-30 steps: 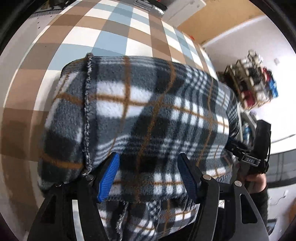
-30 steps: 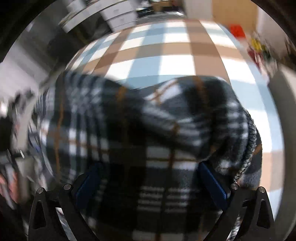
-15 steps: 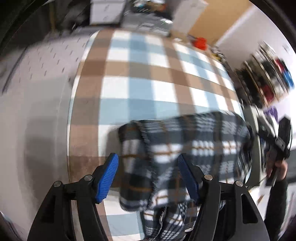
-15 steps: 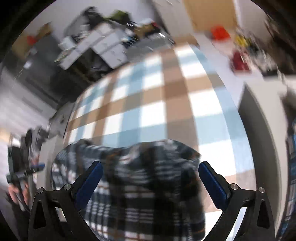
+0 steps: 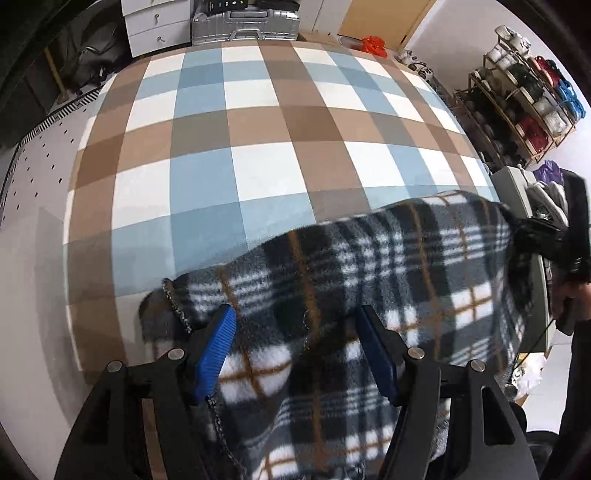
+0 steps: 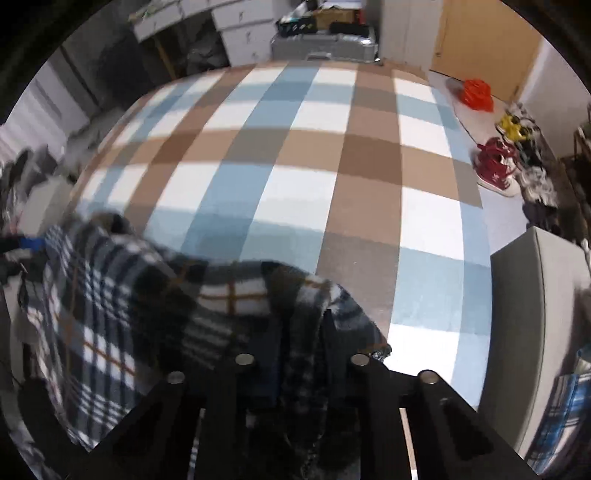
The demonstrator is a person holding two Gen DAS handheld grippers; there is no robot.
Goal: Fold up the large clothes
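Observation:
A dark plaid fleece garment (image 5: 369,266) with white and orange lines is held up above the checked bed cover (image 5: 258,129). My left gripper (image 5: 295,350) is open, its blue pads (image 5: 216,350) on either side of the fleece's near edge. My right gripper (image 6: 299,354) is shut on a bunched corner of the fleece (image 6: 147,302); the cloth hides its pads. In the left wrist view the right gripper (image 5: 546,240) shows pinching the fleece's far right corner.
The blue, brown and white checked cover (image 6: 295,166) spans the whole bed. A silver suitcase (image 5: 243,22) and white drawers (image 5: 155,26) stand beyond it. A shelf rack (image 5: 524,88) is at right. Shoes (image 6: 495,166) and a grey box (image 6: 535,314) are on the floor at right.
The fleece went from lying close under both grippers to being lifted off the cover. My right gripper closed on its corner. Both cameras pulled back and up.

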